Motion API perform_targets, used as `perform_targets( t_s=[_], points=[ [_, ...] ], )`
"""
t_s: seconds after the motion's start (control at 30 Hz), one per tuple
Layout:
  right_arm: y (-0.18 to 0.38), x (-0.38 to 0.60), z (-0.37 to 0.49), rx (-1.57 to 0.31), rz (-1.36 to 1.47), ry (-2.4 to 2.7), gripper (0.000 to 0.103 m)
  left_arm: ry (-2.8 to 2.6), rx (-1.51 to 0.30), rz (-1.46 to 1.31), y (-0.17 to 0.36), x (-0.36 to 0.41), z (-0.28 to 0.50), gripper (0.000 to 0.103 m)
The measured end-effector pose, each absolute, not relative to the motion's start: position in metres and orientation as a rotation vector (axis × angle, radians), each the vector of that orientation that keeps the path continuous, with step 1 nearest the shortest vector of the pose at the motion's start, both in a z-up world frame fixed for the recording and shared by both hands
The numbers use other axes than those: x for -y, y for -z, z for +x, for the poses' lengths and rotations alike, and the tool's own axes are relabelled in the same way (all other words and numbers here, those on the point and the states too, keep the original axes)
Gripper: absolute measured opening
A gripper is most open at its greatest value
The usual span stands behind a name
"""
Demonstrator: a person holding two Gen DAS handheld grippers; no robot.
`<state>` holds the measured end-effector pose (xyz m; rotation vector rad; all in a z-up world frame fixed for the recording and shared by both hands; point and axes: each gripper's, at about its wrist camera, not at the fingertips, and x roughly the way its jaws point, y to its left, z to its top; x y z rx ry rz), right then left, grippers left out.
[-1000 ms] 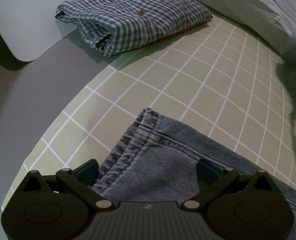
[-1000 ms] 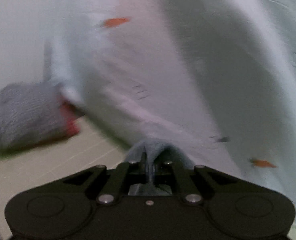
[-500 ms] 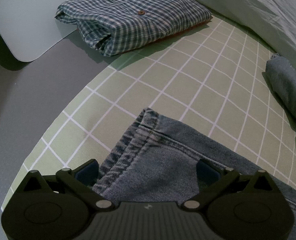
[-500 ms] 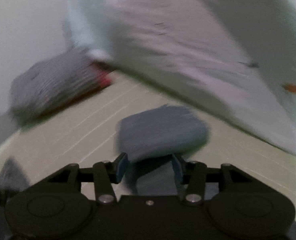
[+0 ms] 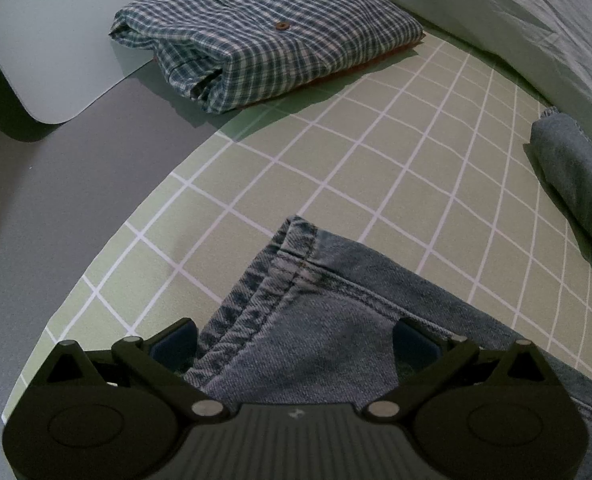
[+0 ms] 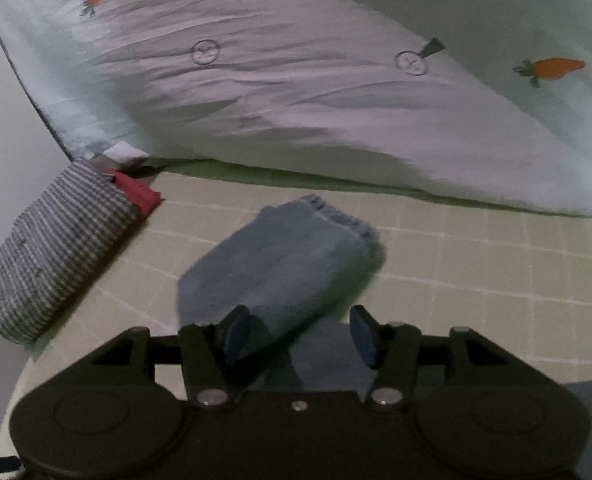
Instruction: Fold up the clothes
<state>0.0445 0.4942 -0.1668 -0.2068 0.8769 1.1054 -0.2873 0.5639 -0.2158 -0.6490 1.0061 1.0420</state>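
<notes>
On the green grid mat (image 5: 395, 152), far left: folded plaid shirt (image 5: 272, 36)
Left gripper (image 5: 292, 344): spread wide over the jeans (image 5: 335, 320) hem, near
Right gripper (image 6: 299, 334): parted, straddling a folded denim leg (image 6: 292, 256), not pinching

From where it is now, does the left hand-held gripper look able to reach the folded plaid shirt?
Probably yes. The left hand-held gripper is open over the jeans, and only bare checked mat lies between it and the plaid shirt.

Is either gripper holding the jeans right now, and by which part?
Neither. The left gripper is open over the jeans near the hem; the right gripper is open over the folded leg end.
</notes>
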Motion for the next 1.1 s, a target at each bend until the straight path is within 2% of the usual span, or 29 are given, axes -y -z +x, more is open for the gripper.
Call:
perform_targets(
  t_s=[0.2, 0.23, 0.27, 0.3, 0.33, 0.37, 0.43, 0.5, 0.63, 0.7, 0.77, 0.8, 0.87, 0.9, 0.93, 0.97, 1.0, 1.1],
  points=[
    [0.157, -0.505, 0.031, -0.818, -0.213, -1.116, 0.059, -1.042, -1.005, -0.648, 0.216, -0.564, -0.287, 0.103],
    [0.155, -0.507, 0.029, -0.808, -0.215, -1.117, 0.056, -1.042, -1.005, -0.648, 0.216, -0.564, -0.287, 0.103],
    [0.154, -0.508, 0.026, -0.798, -0.216, -1.119, 0.052, -1.042, -1.005, -0.648, 0.216, -0.564, -0.287, 0.103],
    [0.152, -0.510, 0.024, -0.789, -0.217, -1.121, 0.036, -1.042, -1.005, -0.648, 0.216, -0.564, -0.287, 0.103],
    [0.150, -0.512, 0.022, -0.779, -0.218, -1.122, 0.012, -1.042, -1.004, -0.648, 0.216, -0.564, -0.288, 0.103],
    [0.149, -0.514, 0.019, -0.769, -0.219, -1.124, 0.006, -1.042, -1.004, -0.648, 0.216, -0.564, -0.288, 0.103],
    [0.145, -0.517, 0.015, -0.749, -0.221, -1.127, 0.004, -1.042, -1.002, -0.647, 0.216, -0.563, -0.288, 0.103],
    [0.142, -0.521, 0.010, -0.730, -0.223, -1.130, 0.004, -1.042, -1.002, -0.646, 0.216, -0.563, -0.288, 0.103],
    [0.097, -0.521, -0.035, -0.375, -0.364, -1.198, 0.003, -1.040, -1.004, -0.647, 0.216, -0.564, -0.288, 0.103],
    [0.089, -0.521, -0.049, -0.322, -0.391, -1.270, 0.004, -1.039, -1.006, -0.648, 0.216, -0.565, -0.288, 0.103],
    [0.107, -0.532, -0.053, -0.459, -0.439, -1.367, 0.009, -1.038, -1.007, -0.649, 0.216, -0.565, -0.288, 0.103],
    [0.121, -0.540, -0.052, -0.570, -0.473, -1.406, 0.018, -1.037, -1.007, -0.648, 0.216, -0.565, -0.288, 0.103],
    [0.148, -0.542, -0.053, -0.695, -0.546, -1.393, 0.022, -1.035, -1.006, -0.647, 0.216, -0.565, -0.288, 0.103],
    [0.156, -0.537, -0.055, -0.711, -0.564, -1.379, 0.027, -1.035, -1.004, -0.646, 0.216, -0.565, -0.288, 0.103],
    [0.157, -0.527, -0.054, -0.711, -0.548, -1.377, 0.040, -1.036, -1.001, -0.644, 0.216, -0.564, -0.289, 0.103],
    [0.157, -0.516, -0.053, -0.709, -0.524, -1.378, 0.045, -1.038, -1.000, -0.644, 0.216, -0.564, -0.289, 0.103],
    [0.154, -0.507, -0.049, -0.706, -0.501, -1.369, 0.049, -1.039, -0.999, -0.643, 0.216, -0.563, -0.288, 0.103],
    [0.144, -0.482, -0.028, -0.690, -0.442, -1.311, 0.051, -1.039, -1.001, -0.644, 0.216, -0.564, -0.288, 0.103]
  ],
)
